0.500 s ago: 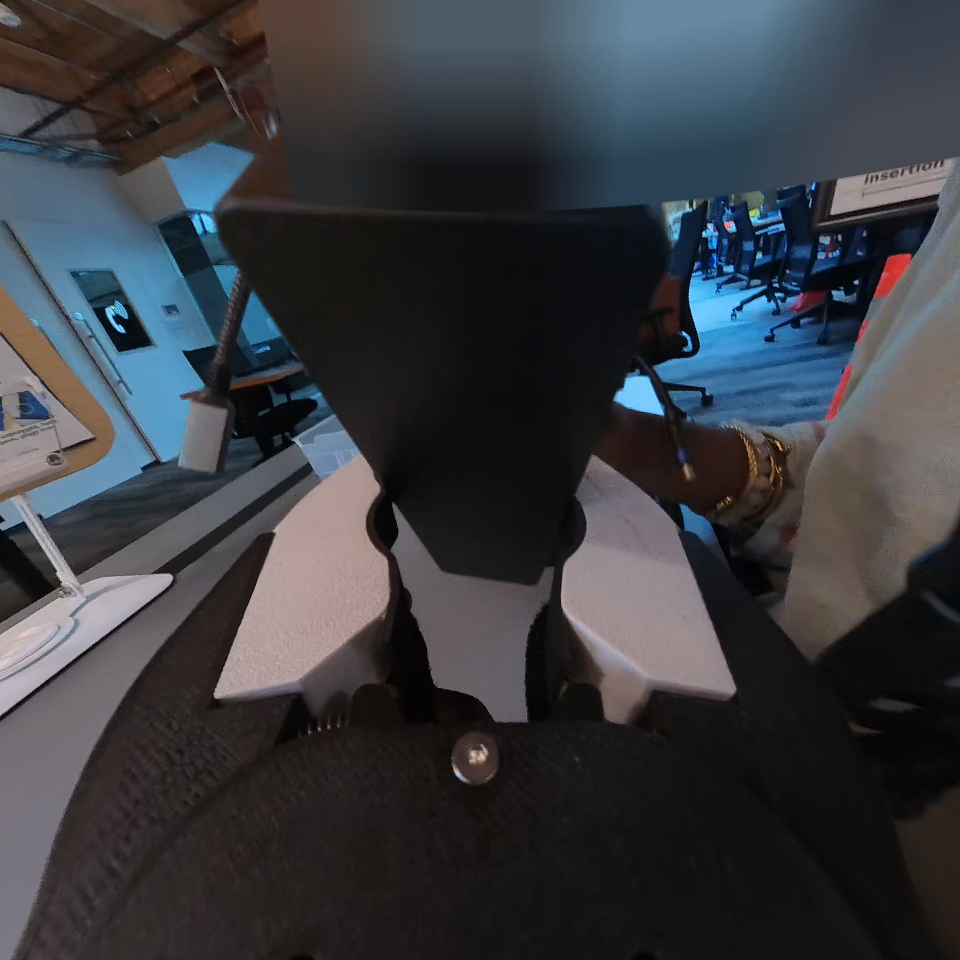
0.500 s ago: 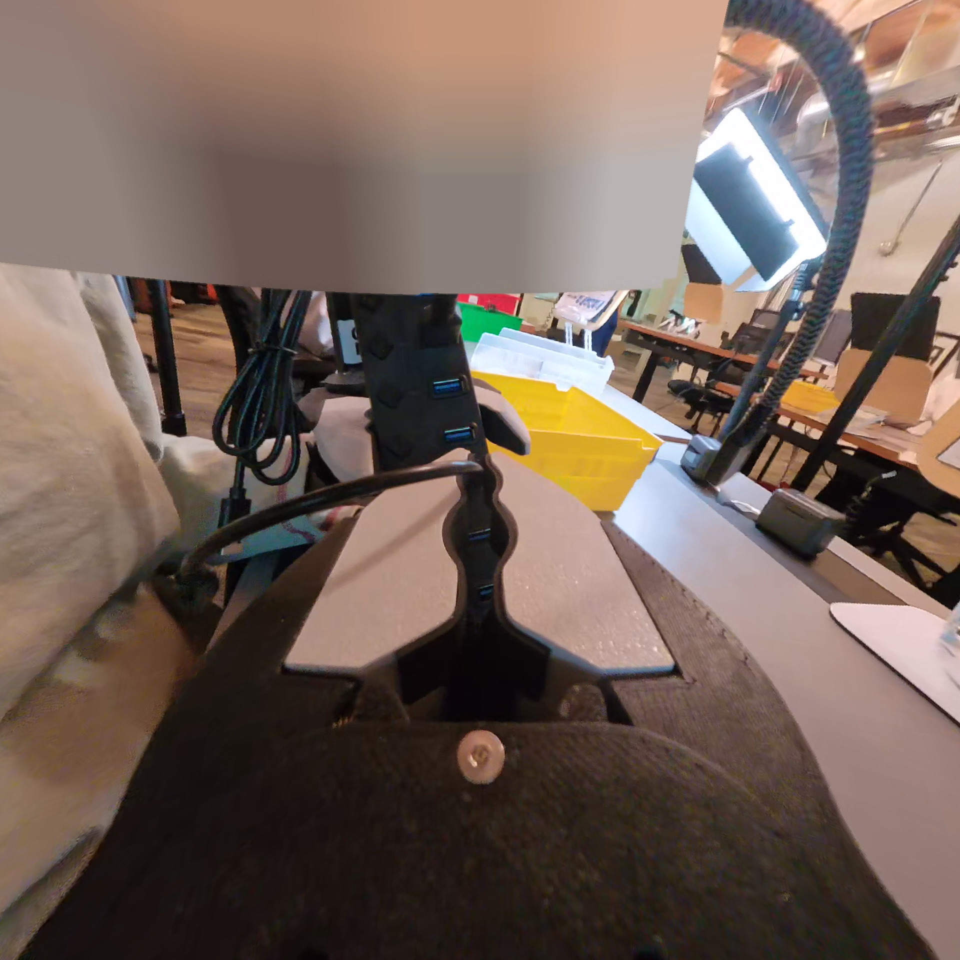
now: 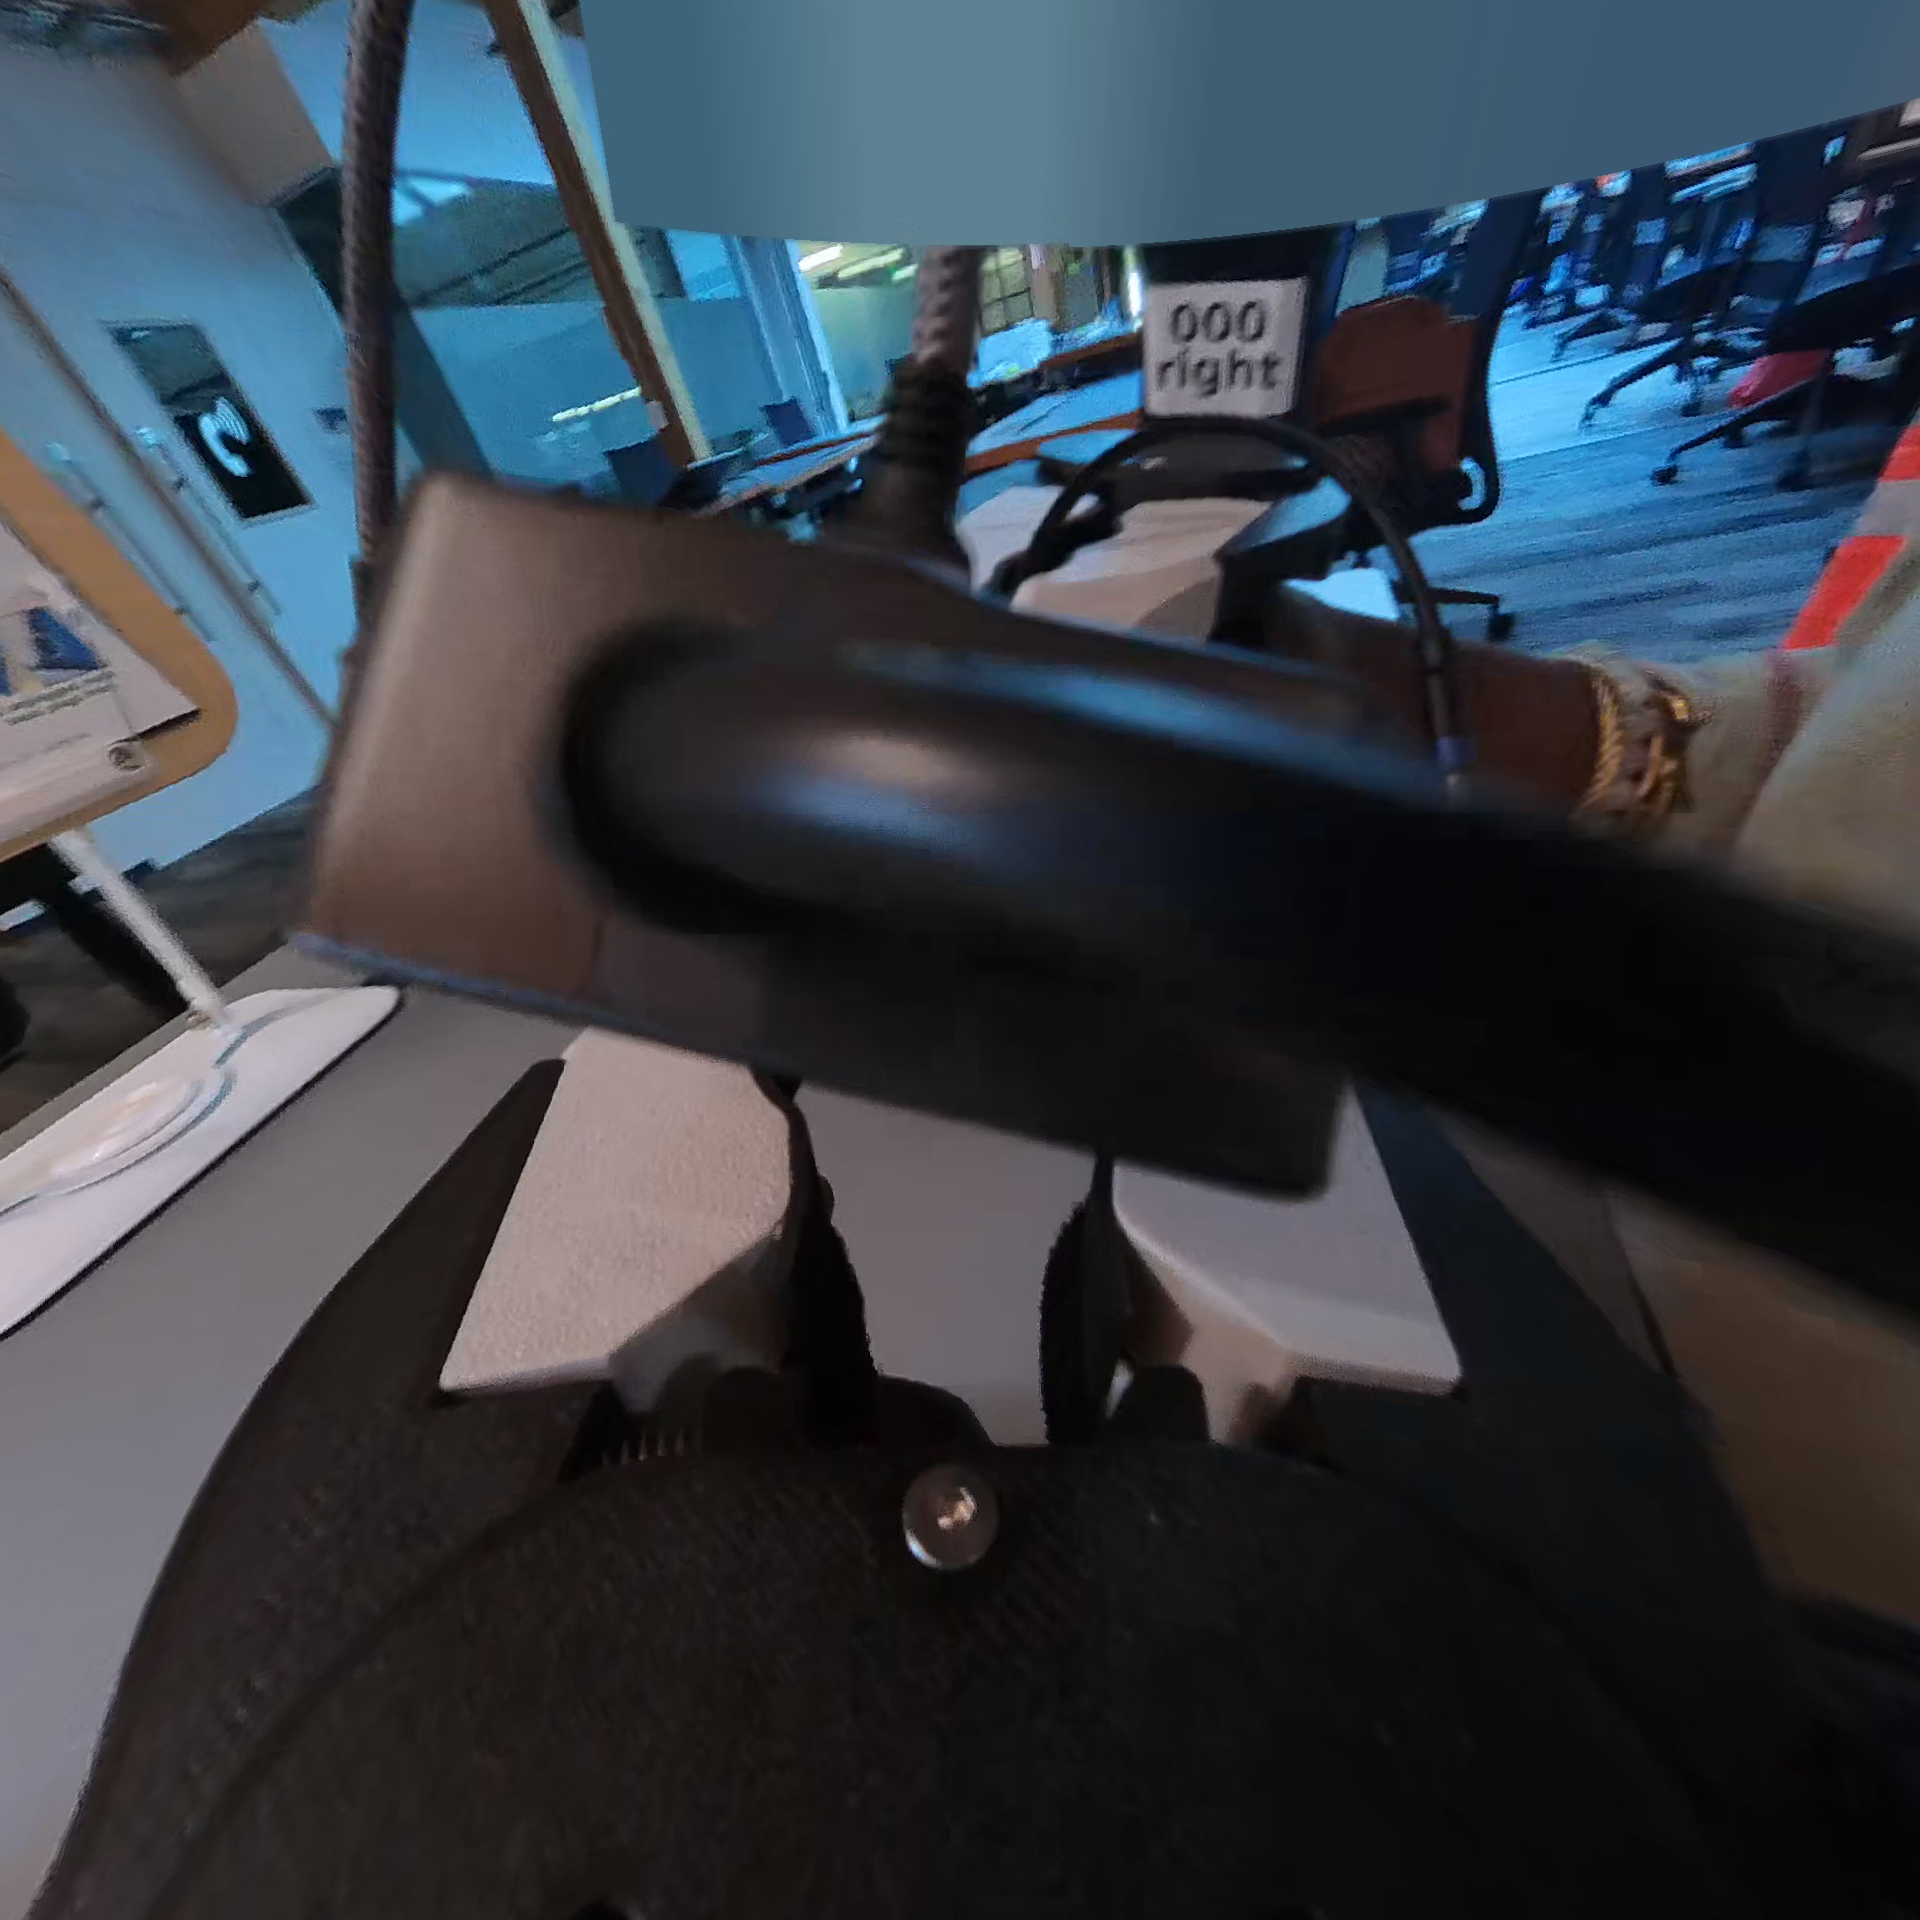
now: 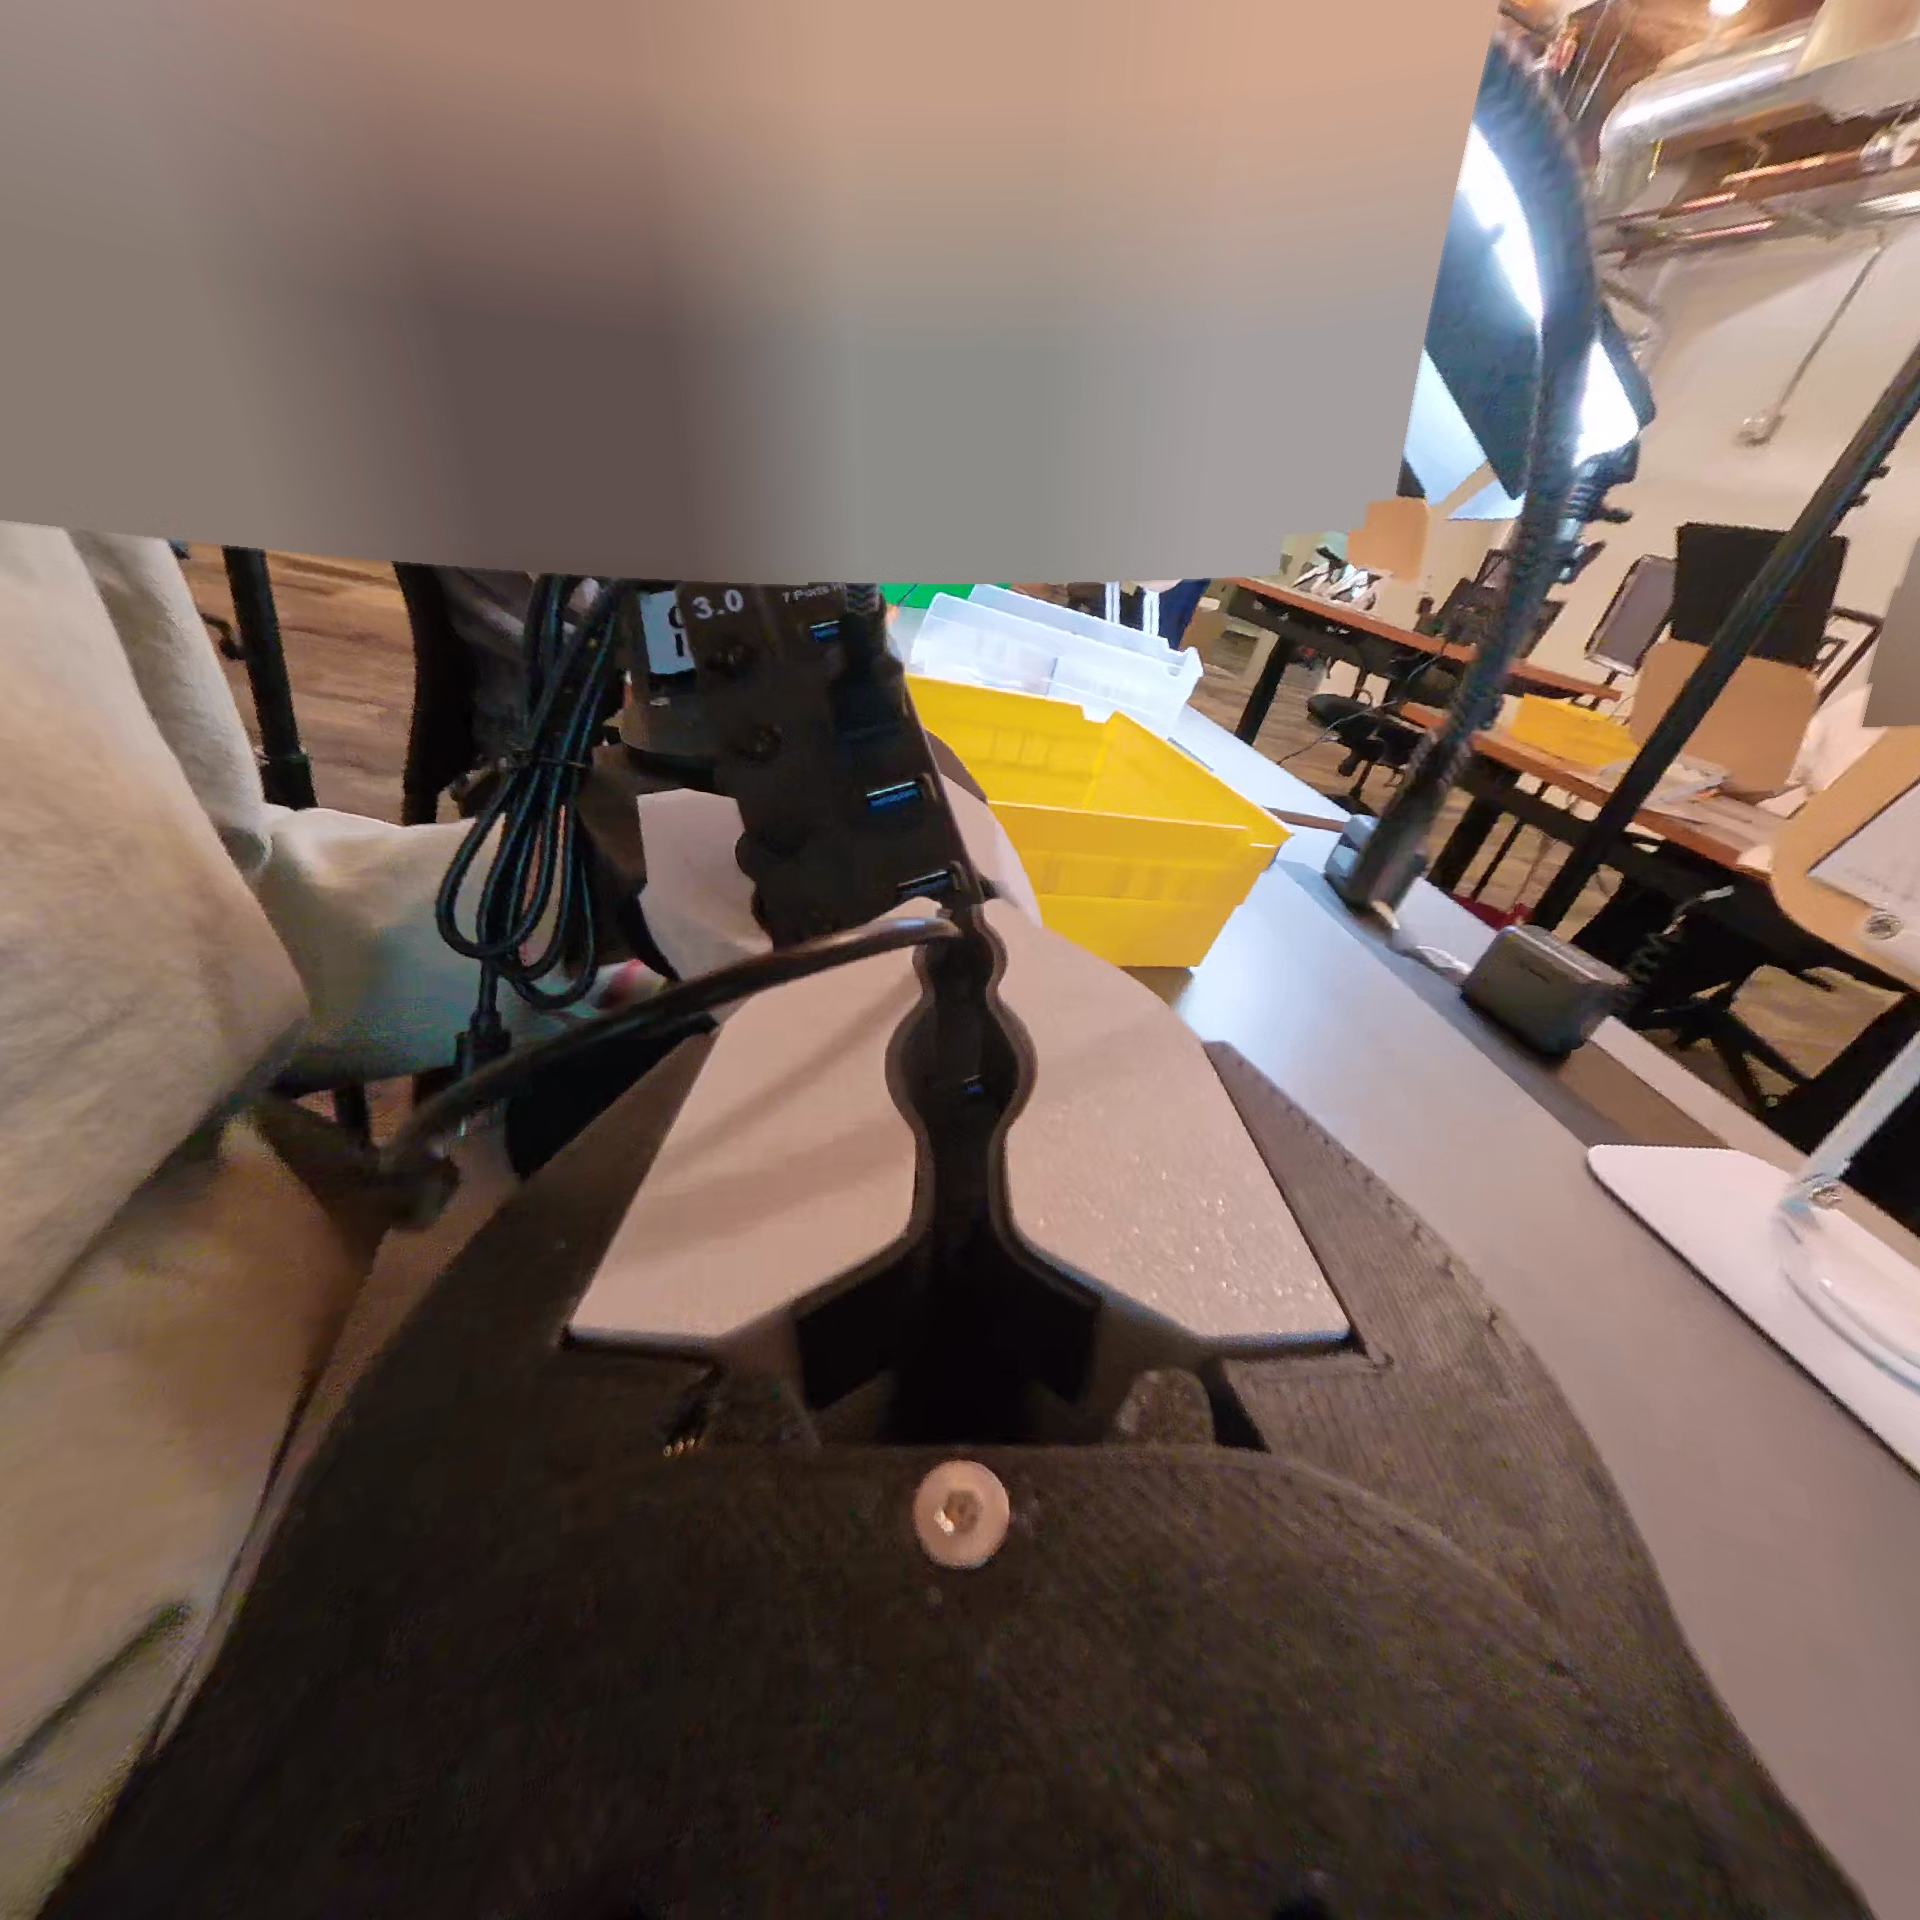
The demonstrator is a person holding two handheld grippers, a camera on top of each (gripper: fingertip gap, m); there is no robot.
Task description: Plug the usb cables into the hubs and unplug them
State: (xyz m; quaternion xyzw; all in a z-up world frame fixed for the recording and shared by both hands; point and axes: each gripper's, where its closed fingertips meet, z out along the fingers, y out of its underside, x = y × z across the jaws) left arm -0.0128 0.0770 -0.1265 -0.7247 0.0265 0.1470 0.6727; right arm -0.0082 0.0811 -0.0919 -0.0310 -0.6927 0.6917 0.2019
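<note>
While the hub [image 4: 821, 810] is held up off the table [image 4: 1403, 1091], its long axis rises away from the right gripper [image 4: 961, 935], with the row of blue ports turned toward that gripper. The hub lies straight ahead, just past the fingertips; its lower ports are glimpsed through the gap between the fingers.

Right gripper: fingers drawn nearly together and clamped on a plug [image 4: 954, 971] at the hub's edge. Its cable [image 4: 665, 1013] is led off to the left. Whether the plug is seated in a port cannot be told. The coming push or pull is judged to run crosswise to the hub's long axis.

Left gripper [image 3: 951, 1174]: apparently clamped on the hub's lower end, though the left wrist view is badly smeared.

Surface: flat grey table, matte. A yellow bin [image 4: 1122, 831] is set beyond the hub, a white lamp base [image 4: 1704, 1236] at the right edge. An open office with desks and chairs is seen behind.
</note>
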